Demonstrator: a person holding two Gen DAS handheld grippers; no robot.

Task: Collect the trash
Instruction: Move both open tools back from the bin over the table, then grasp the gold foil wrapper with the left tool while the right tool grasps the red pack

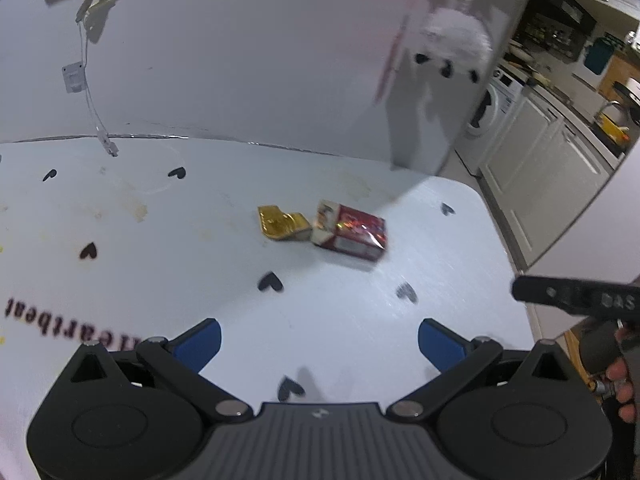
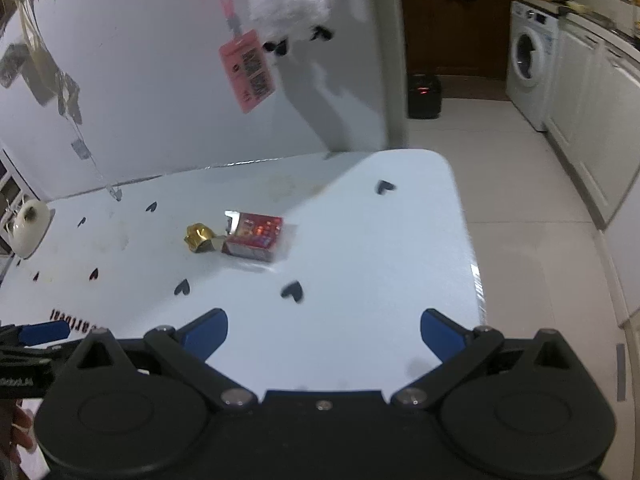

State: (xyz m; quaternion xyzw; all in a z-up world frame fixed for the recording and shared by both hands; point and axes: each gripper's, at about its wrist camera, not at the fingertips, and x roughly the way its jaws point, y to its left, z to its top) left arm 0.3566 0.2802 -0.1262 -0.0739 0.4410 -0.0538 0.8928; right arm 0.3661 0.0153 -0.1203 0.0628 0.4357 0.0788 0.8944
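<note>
Right up against the lens in the left wrist view, the left gripper [image 1: 319,344] fills the bottom of the frame, its blue-padded fingers [image 1: 202,342] spread wide with nothing between them. Same story in the right wrist view: the right gripper [image 2: 323,336] sits across the lower edge, jaws wide apart and empty.

Under both lies the white table [image 1: 168,264], dotted with black hearts, some faint brownish stains toward the left of the frame, and black lettering at the lower left. Behind it a white wall [image 1: 240,48] takes up the upper half. A washing machine [image 2: 530,60] stands at the upper right of the right wrist view, with pale cabinets running down that side.

High on the wall, a fluffy white toy [image 2: 290,6] with small black feet hangs at top centre, and a pink tag [image 2: 247,76] dangles just left of it.

Now the trash: a red cigarette pack [image 1: 352,234] lies flat on the table near the middle of the frame, well ahead of both grippers, lid end facing left. Touching it on the left is a crumpled gold foil [image 1: 282,226]. Neither is held.

At the right edge of the left wrist view, the other gripper shows with fingers of a hand [image 1: 622,388] on its handle.
</note>
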